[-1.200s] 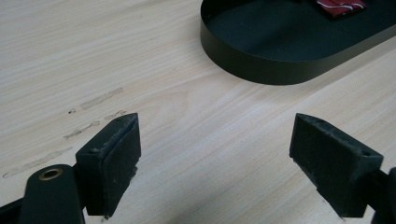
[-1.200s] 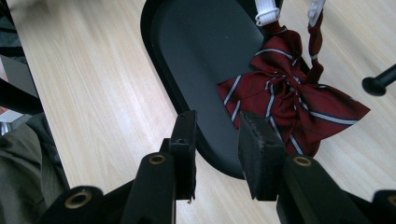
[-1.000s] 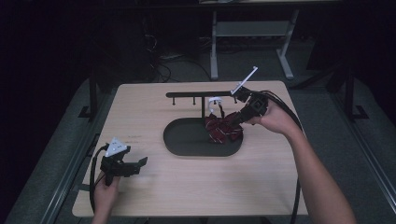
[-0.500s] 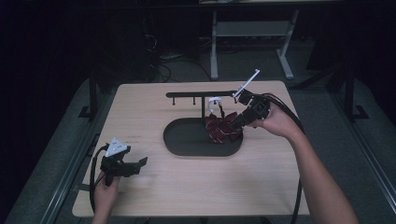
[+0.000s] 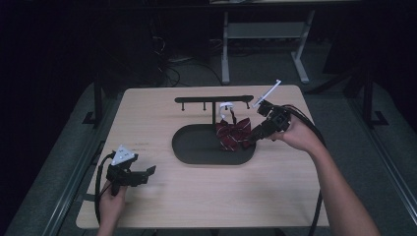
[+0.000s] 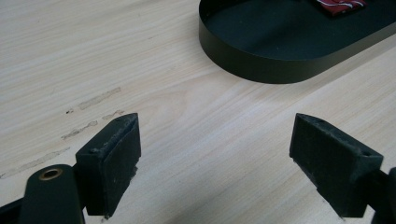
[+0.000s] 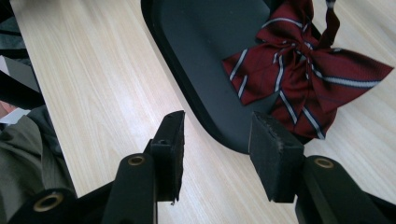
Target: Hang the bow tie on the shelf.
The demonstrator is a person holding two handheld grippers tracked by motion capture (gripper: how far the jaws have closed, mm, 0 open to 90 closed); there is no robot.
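My jaws stand apart over the bench, the bow tie lying free in the tray.

Nearest me, my left gripper (image 5: 129,173) hovers low over the near left corner of the bench (image 5: 162,206), its jaws spread wide with bare wood between them. Farther out, my right gripper (image 5: 253,136) sits at the right end of the dark oval tray (image 5: 196,147); its jaws have just been opening, and in the right gripper view they stand parted over the tray's rim with nothing pressed between the pads. Just beyond them the red striped bow tie (image 7: 299,74) lies in the tray's right end, one wing draped over the rim, its strap running up toward the black rack (image 5: 214,101) behind the tray.
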